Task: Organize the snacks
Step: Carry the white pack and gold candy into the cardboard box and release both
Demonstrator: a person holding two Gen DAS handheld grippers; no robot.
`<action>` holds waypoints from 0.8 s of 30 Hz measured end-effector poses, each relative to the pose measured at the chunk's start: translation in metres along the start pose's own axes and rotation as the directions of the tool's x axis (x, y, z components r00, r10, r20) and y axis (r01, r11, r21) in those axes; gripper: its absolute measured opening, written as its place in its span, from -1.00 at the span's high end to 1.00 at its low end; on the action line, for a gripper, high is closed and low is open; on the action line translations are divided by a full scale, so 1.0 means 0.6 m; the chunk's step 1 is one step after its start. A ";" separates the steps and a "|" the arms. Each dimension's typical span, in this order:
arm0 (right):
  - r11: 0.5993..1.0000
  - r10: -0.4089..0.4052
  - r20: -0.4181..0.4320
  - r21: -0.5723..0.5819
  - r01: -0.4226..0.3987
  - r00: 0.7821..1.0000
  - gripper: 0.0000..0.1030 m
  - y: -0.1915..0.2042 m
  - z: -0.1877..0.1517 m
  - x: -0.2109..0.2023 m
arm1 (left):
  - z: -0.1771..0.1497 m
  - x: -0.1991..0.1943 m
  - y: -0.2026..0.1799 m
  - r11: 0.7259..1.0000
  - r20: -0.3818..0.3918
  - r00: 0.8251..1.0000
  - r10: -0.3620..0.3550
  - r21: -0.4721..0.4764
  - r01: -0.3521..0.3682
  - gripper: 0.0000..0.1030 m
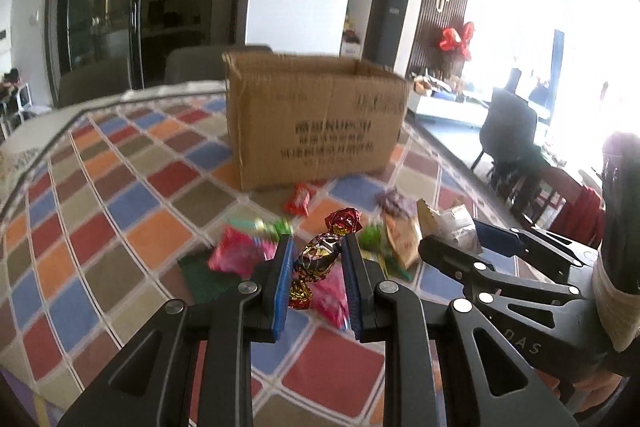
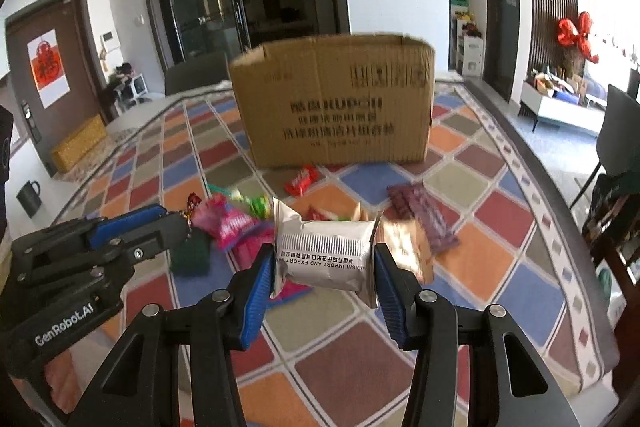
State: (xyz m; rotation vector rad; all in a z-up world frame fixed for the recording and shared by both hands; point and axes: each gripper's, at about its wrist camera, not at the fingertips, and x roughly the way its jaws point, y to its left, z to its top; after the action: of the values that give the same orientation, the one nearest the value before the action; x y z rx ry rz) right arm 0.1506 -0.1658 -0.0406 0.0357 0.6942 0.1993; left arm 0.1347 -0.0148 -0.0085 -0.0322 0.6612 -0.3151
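Observation:
An open cardboard box (image 1: 316,119) stands on the checked tablecloth; it also shows in the right wrist view (image 2: 340,99). My left gripper (image 1: 318,267) is shut on a dark foil-wrapped candy (image 1: 320,255), held above the table. My right gripper (image 2: 326,259) is shut on a silver snack packet (image 2: 326,253), also lifted. The right gripper shows at the right of the left wrist view (image 1: 472,243), the left gripper at the left of the right wrist view (image 2: 176,223). Loose snacks lie below: pink packets (image 2: 232,225), a red packet (image 2: 302,181), a purple bar (image 2: 424,217), green candies (image 1: 276,227).
The colourful checked tablecloth (image 1: 120,211) covers the table. Chairs stand behind the box (image 2: 196,75) and at the right (image 2: 620,131). A dark mug (image 2: 29,197) stands at the left. The table's right edge (image 2: 560,227) runs near the snacks.

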 end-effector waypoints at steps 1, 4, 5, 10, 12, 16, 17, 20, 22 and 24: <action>1.000 0.001 0.011 -0.002 -0.001 1.000 0.04 0.000 0.007 -0.002 | 0.008 -0.003 0.000 1.000 0.015 1.000 0.004 0.003 -0.004 0.52; 1.000 -0.007 0.046 -0.019 0.008 0.999 0.04 0.001 0.029 -0.005 | 0.033 -0.004 0.003 1.000 0.045 0.999 0.006 0.004 -0.006 0.52; 1.000 -0.009 0.057 -0.026 0.011 0.998 0.04 0.001 0.036 -0.006 | 0.040 -0.003 0.005 1.000 0.051 0.999 0.006 0.003 -0.007 0.52; 0.999 -0.014 0.111 -0.030 0.018 0.994 0.04 -0.004 0.083 -0.009 | 0.081 0.000 0.008 1.000 0.097 0.995 0.014 0.004 -0.014 0.52; 0.999 -0.012 0.127 -0.032 0.016 0.992 0.04 -0.005 0.099 -0.009 | 0.094 0.002 0.011 1.000 0.106 0.994 0.015 0.004 -0.016 0.52; 0.999 -0.018 0.159 -0.043 0.025 0.987 0.04 0.000 0.141 -0.002 | 0.128 0.008 0.017 1.000 0.129 0.991 0.028 0.002 -0.029 0.52; 0.999 -0.015 0.161 -0.045 0.022 0.987 0.04 0.001 0.149 0.000 | 0.136 0.010 0.019 0.999 0.133 0.991 0.033 0.001 -0.033 0.52; 0.999 0.005 0.163 -0.044 0.002 0.987 0.04 0.005 0.180 0.011 | 0.165 0.018 0.025 0.999 0.145 0.989 0.042 0.002 -0.043 0.52; 0.999 0.015 0.164 -0.043 -0.008 0.986 0.04 0.006 0.199 0.019 | 0.181 0.024 0.029 0.999 0.143 0.988 0.052 0.005 -0.053 0.52; 0.999 0.016 0.168 -0.037 -0.010 0.986 0.04 0.005 0.214 0.023 | 0.198 0.028 0.033 0.999 0.141 0.989 0.050 0.006 -0.052 0.52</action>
State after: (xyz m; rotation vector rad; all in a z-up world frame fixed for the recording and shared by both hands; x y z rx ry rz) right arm 0.2426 -0.1558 0.0497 0.0224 0.5219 0.2187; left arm 0.2251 -0.0093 0.0728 -0.0277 0.5192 -0.2641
